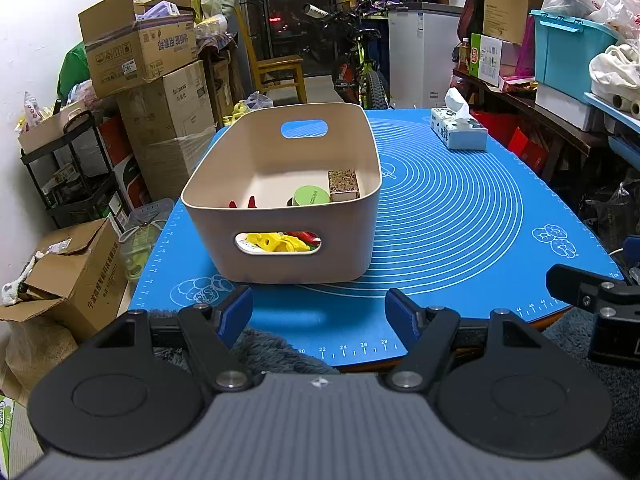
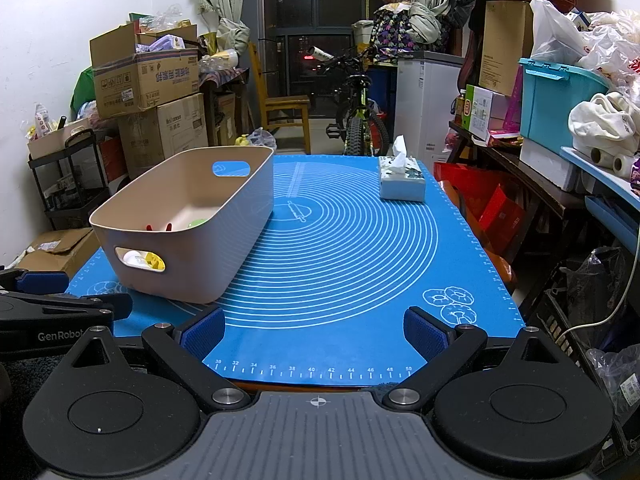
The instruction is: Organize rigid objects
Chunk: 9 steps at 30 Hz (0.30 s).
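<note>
Beige plastic bin (image 1: 280,200) with rounded corners and an oval handle cut-out in each short end stands on the left part of the blue silicone mat (image 1: 460,216), well apart from the tissue box (image 1: 460,130) at the far right. Contents, left wrist view: a green round lid (image 1: 311,195) beside a small patterned box (image 1: 343,186) against the right wall, two red tips (image 1: 242,203) just above the near rim, and yellow pieces (image 1: 276,242) visible through the near handle hole. Right wrist view sees the bin from the side and lower: only a sliver of green, the red tips and a white-and-yellow item (image 2: 142,260) in the hole; the patterned box is hidden there. This view shows more bare mat, with nothing loose on it. Left gripper (image 1: 319,314): jaws spread wide, nothing between the blue pads, hovering over the near mat edge. Right gripper (image 2: 314,330): likewise spread and empty.
</note>
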Available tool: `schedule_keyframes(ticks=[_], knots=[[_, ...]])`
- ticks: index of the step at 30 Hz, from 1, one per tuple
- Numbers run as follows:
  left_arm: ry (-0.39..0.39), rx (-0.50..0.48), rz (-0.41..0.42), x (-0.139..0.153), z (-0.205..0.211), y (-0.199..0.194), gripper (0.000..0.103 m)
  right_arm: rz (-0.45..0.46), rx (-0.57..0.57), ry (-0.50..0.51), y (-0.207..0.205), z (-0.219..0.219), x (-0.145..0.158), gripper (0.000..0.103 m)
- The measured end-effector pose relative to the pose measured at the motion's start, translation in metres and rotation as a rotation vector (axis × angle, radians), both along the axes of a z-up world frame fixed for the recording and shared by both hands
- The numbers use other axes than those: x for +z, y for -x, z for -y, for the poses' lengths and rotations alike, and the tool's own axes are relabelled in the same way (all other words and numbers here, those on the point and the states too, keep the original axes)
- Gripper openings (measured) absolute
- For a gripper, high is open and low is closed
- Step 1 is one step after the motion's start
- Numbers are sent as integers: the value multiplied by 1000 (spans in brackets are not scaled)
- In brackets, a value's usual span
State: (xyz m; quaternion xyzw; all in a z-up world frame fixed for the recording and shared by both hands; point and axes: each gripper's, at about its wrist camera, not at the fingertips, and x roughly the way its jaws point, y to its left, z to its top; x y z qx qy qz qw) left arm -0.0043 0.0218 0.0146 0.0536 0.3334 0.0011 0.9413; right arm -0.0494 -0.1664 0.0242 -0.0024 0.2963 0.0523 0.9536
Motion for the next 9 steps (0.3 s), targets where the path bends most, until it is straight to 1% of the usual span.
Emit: schedule_keyframes(ticks=[9], knots=[[0,1,3,2,0,0,74,0,-1,0,0,0,0,96]])
